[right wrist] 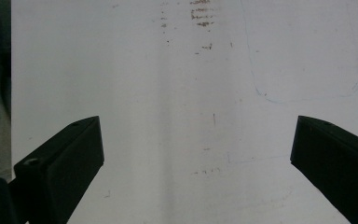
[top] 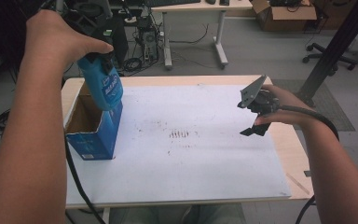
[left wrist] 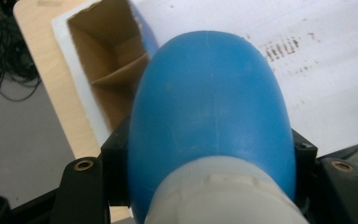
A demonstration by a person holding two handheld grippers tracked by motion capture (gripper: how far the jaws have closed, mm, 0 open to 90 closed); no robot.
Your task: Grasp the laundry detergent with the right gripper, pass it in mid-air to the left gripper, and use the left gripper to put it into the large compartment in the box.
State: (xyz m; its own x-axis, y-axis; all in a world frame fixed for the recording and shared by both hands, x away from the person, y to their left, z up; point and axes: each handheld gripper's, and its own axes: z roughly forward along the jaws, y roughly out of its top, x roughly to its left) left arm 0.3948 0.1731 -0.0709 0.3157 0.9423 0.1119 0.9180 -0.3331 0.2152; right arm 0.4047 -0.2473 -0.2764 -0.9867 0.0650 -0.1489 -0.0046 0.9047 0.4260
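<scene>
**Blue bottle held above the open box**

The left gripper [top: 93,58] has its fingers [left wrist: 114,154] clamped on either side of a blue bottle [top: 101,84] — one finger at each flank, close to the pale cap end, as the left gripper view shows. The bottle hangs bottom-down over the open top of a blue cardboard box [top: 95,135] that stands at the left edge of the tabletop [top: 191,154]; its lower end sits level with the box's rim, at the right-hand wall. A cardboard divider shows inside the box.

The right gripper [top: 256,116] hovers over the right side of the white sheet, well apart from bottle and box — its fingers [right wrist: 60,158] spread wide with nothing between them.
</scene>
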